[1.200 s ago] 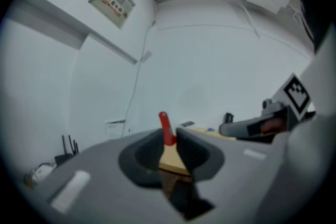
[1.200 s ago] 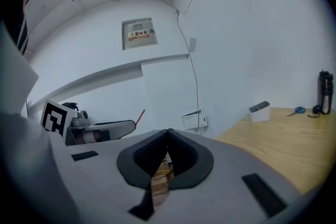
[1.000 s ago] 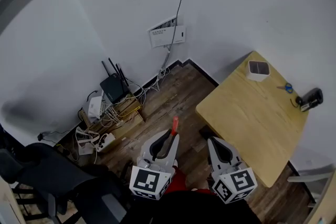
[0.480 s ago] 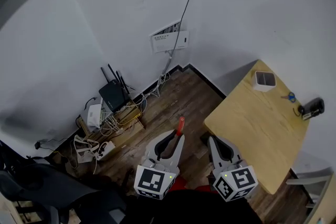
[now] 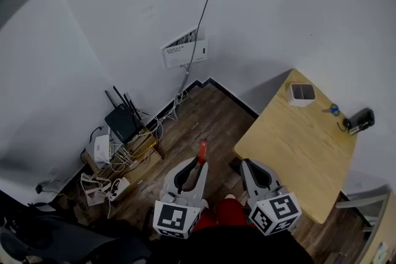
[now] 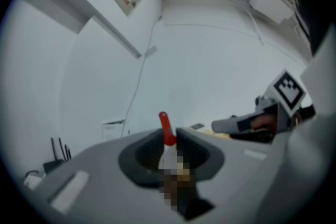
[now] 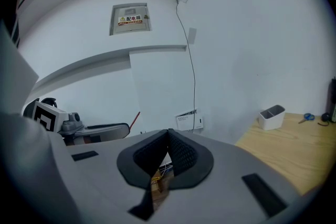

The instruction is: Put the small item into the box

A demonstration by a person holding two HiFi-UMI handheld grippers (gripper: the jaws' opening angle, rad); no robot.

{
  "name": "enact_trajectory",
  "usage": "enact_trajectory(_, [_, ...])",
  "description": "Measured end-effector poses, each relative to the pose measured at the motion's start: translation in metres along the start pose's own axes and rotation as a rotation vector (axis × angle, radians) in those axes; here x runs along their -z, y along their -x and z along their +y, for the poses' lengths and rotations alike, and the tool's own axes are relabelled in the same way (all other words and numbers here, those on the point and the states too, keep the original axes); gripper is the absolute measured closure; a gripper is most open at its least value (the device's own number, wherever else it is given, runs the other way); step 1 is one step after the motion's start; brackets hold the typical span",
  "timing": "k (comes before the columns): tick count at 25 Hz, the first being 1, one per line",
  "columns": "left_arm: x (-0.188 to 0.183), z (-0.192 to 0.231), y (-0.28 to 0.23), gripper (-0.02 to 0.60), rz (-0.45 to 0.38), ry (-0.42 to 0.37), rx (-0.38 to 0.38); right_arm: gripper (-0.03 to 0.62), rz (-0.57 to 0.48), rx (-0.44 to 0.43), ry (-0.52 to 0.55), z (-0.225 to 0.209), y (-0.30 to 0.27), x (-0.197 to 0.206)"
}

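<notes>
Currently left gripper [image 5: 199, 162] above wood floor [image 5: 210, 111], just left of table [image 5: 291, 151]; jaws clamped on small item [image 5: 202, 149], red end poking past tips. Right gripper [image 5: 248, 165] at table's near-left edge; jaws together, nothing between them. White box [image 5: 302, 94] on table's far corner, well apart from item. Blue scissors [image 5: 333, 109] on table, right of box. Router [image 5: 120, 122] on floor, well left of table.
</notes>
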State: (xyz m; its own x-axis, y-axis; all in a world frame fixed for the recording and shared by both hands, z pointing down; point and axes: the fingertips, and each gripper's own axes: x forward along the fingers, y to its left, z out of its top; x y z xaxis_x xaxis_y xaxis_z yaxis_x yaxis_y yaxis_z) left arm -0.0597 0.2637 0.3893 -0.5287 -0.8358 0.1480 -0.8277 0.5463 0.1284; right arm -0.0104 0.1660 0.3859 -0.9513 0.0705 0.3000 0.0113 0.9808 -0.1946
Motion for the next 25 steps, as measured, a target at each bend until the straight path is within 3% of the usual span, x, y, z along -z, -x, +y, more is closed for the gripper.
enact_trajectory(8, [-0.003, 0.007, -0.018, 0.509, 0.001, 0.005, -0.008, 0.586, -0.006, 0.007, -0.021, -0.02, -0.014, -0.005])
enact_trajectory(25, [-0.014, -0.015, -0.125, 0.509, 0.048, -0.043, 0.118, 0.586, -0.041, 0.107, -0.088, -0.111, -0.038, -0.032])
